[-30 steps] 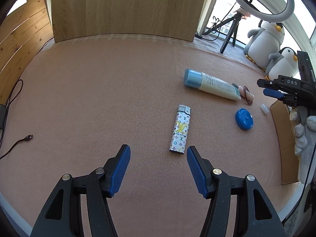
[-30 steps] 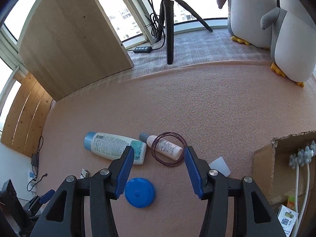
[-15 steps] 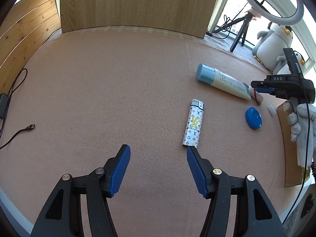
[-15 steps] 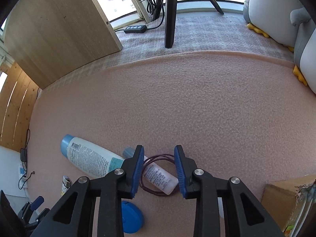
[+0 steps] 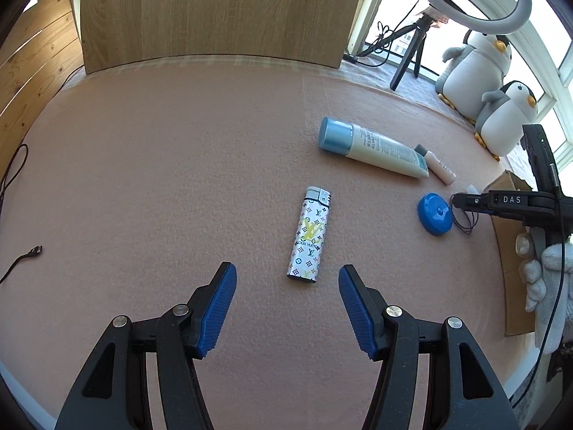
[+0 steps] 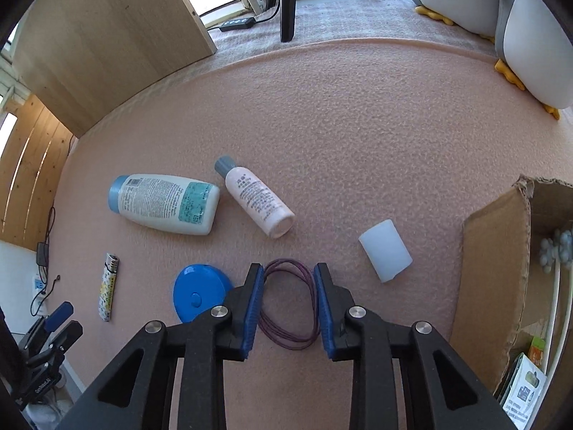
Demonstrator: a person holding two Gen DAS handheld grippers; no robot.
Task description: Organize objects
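A purple elastic loop (image 6: pixel 286 261) hangs between the pads of my right gripper (image 6: pixel 288 273), which is shut on it; in the left wrist view the loop (image 5: pixel 465 223) dangles from that gripper (image 5: pixel 456 200) just above the pink mat. Beyond it lie a small pink bottle (image 6: pixel 258 200), a large white bottle with a blue cap (image 6: pixel 164 203), a blue round disc (image 6: pixel 200 292) and a white plastic cup (image 6: pixel 385 254) on its side. A patterned lighter (image 5: pixel 309 234) lies just ahead of my left gripper (image 5: pixel 287 286), which is open and holds nothing.
An open cardboard box (image 6: pixel 494 268) with items inside stands at the mat's right edge. Two plush penguins (image 5: pixel 501 114), a tripod (image 5: pixel 408 57) with a ring light and a wooden board (image 5: pixel 222 14) line the far side. A cable end (image 5: pixel 34 251) lies at the left.
My right gripper closed on the purple loop and drew it back off the small pink bottle toward the box. My left gripper stayed open near the lighter.
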